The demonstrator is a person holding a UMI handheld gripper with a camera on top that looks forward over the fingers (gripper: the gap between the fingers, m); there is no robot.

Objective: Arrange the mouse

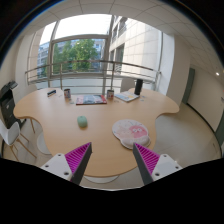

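A small pale green mouse (82, 121) lies on the round wooden table (60, 135), well beyond my left finger. A round white and pink mouse mat (130, 131) lies on the table to its right, just beyond my right finger. My gripper (112, 160) is open and empty, held above the table's near edge. Its pink pads (77, 157) stand wide apart with nothing between them.
At the table's far side lie a book or tablet (90, 99), a laptop (128, 95) and a small dark cup (67, 93). A chair (14, 120) stands at the left. A railing and large windows are behind.
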